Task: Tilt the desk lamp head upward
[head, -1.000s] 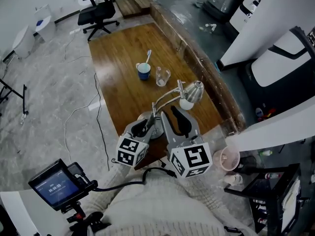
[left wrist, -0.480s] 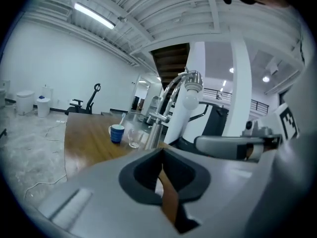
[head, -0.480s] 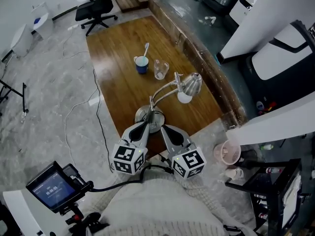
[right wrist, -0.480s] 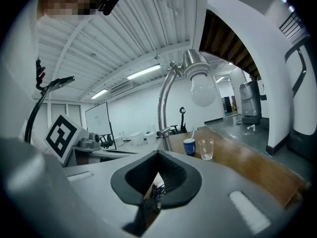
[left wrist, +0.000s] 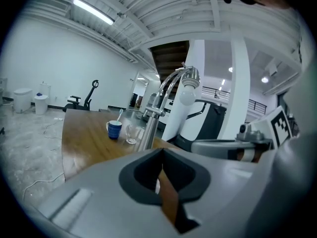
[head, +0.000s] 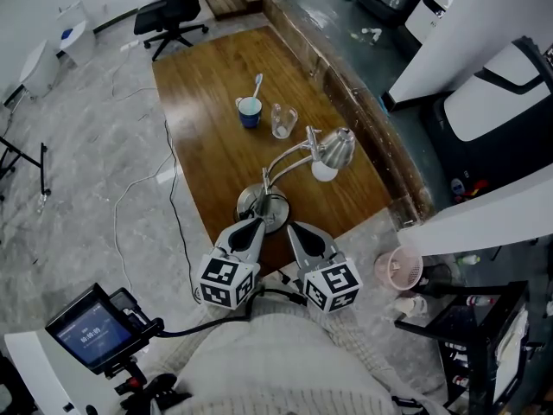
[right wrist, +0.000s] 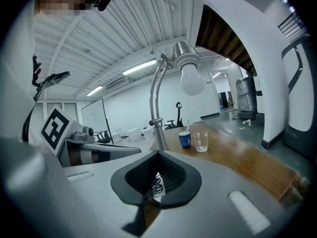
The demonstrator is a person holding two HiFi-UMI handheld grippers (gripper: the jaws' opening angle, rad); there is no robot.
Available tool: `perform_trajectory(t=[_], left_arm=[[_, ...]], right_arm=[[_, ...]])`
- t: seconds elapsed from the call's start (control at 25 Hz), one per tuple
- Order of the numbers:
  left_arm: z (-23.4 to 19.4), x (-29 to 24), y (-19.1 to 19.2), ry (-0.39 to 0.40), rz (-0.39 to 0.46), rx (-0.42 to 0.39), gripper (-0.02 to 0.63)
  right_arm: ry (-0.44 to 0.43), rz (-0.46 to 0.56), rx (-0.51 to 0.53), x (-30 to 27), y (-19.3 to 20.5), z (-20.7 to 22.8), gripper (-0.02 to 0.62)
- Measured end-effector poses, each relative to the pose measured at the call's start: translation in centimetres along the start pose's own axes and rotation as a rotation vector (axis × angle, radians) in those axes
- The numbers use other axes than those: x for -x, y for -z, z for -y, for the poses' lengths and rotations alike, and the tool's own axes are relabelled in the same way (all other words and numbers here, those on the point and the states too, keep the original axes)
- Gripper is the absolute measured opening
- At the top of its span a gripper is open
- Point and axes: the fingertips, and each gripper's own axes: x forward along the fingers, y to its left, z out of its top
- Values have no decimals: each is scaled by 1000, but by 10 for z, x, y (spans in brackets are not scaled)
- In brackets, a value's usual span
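Note:
A silver desk lamp stands near the wooden table's (head: 199,119) front edge. Its round base (head: 262,206) is just ahead of both grippers, its curved arm rises to the right, and its head (head: 338,150) with a white bulb (head: 326,171) points down. My left gripper (head: 252,229) is shut and empty, just short of the base. My right gripper (head: 302,235) is shut and empty beside it. In the left gripper view the lamp stem (left wrist: 151,125) rises ahead with its head (left wrist: 188,76) above. The right gripper view shows the bulb (right wrist: 192,81) overhead.
A blue cup (head: 250,111) with a white utensil in it and a clear glass (head: 282,121) stand mid-table, beyond the lamp. A black office chair (head: 168,15) is past the far end. A pink bin (head: 397,271) sits right of me; a small screen (head: 86,331) lower left.
Both grippers have pulled back from the lamp toward me and their jaws have gone from open to shut. The lamp has not moved.

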Motion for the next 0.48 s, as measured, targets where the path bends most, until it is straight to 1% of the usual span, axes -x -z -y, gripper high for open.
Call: perform_trajectory(t=[0.16,0.4,0.48], left_arm=[[0,-1,-1,2,0,-6,6],[-3,-1,-2,8,-5,47,6],[-3,-1,-2,4,-3,32,6]], right_arm=[[-10,-7,7,-2,0,-2,-2],[-31,-22,6,-6,0,-3,-2],[-36,-28,4,-5,2,-3,-2]])
